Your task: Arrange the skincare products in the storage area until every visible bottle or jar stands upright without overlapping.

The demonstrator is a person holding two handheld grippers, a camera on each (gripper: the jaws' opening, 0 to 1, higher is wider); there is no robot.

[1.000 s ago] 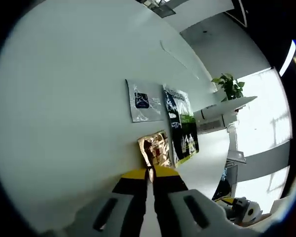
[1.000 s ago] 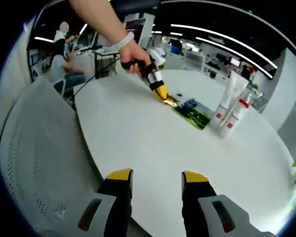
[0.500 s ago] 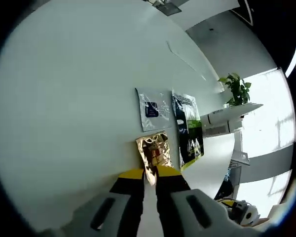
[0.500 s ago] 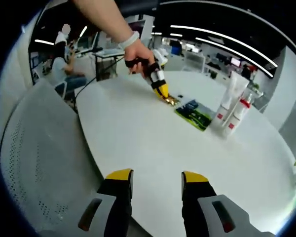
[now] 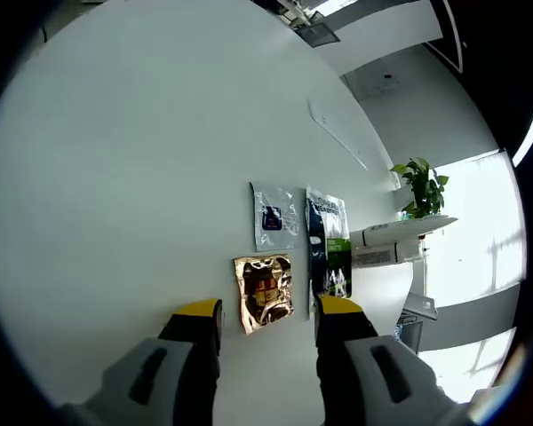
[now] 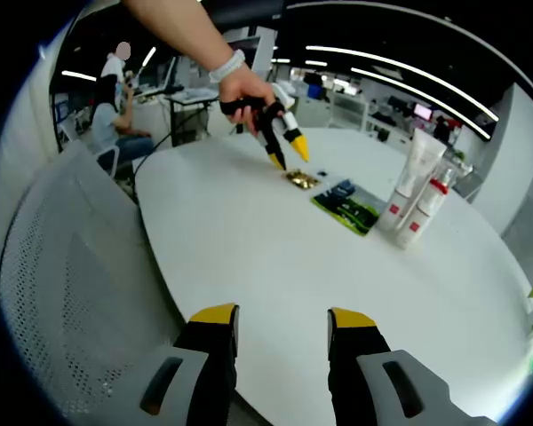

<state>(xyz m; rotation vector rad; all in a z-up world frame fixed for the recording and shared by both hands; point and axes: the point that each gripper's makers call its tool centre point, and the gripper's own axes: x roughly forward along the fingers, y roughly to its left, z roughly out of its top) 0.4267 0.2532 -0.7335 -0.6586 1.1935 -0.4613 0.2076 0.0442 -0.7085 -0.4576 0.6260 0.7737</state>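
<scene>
A gold sachet (image 5: 265, 291) lies flat on the white round table (image 5: 115, 177), just ahead of my left gripper (image 5: 266, 311), whose jaws stand open and hold nothing. Beyond it lie a silver sachet (image 5: 274, 216) and a dark green sachet (image 5: 329, 248). In the right gripper view a hand holds the left gripper (image 6: 287, 153) open, slightly above the gold sachet (image 6: 300, 179). Two white tubes with red bands (image 6: 416, 195) stand upright beside the dark sachet (image 6: 346, 204). My right gripper (image 6: 282, 319) hovers open over the near table edge, far from all of them.
A grey mesh chair (image 6: 62, 293) stands close at the left of the table (image 6: 275, 257). A potted plant (image 5: 417, 173) sits past the table's far side. A person sits at a desk (image 6: 115, 115) in the background office.
My left gripper has opened and let go of the gold sachet, which now lies flat on the table. The gripper has lifted a little off it. The right gripper has stayed put.
</scene>
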